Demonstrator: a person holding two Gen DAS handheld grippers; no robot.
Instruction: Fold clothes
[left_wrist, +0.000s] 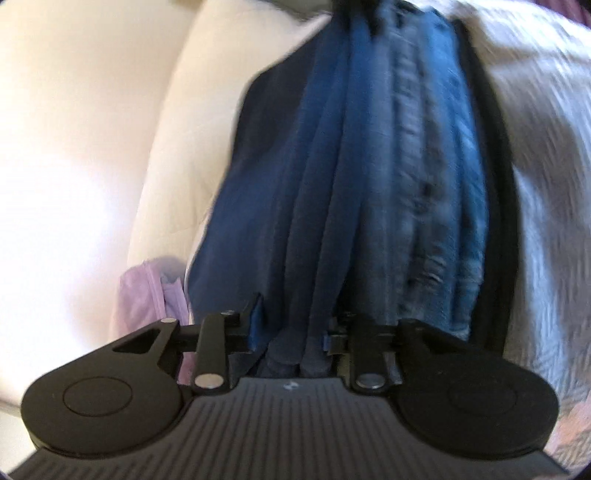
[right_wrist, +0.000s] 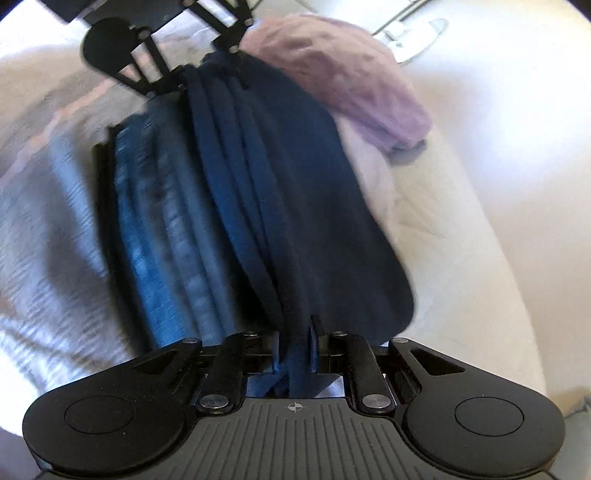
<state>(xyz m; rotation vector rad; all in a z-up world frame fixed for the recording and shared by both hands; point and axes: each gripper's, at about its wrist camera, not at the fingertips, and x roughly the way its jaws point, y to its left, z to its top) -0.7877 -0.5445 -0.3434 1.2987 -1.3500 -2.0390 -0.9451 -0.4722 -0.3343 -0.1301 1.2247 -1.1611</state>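
My left gripper (left_wrist: 291, 339) and right gripper (right_wrist: 295, 354) each pinch one end of a bunched dark blue garment (left_wrist: 332, 184), which stretches taut between them in long rope-like folds. In the right wrist view the garment (right_wrist: 280, 192) runs from my near fingers up to the left gripper (right_wrist: 207, 74) at the far end, its black linkage clamped on the cloth. Beneath the stretched fabric lies a lighter blue textured piece (left_wrist: 443, 221); motion blur keeps me from saying whether it is a separate item or part of the same garment. Everything hangs over a pale grey ribbed bedcover (left_wrist: 546, 166). A cream pillow (left_wrist: 173, 129) sits to one side, with a lilac garment (right_wrist: 343, 77) crumpled near the left gripper's end.
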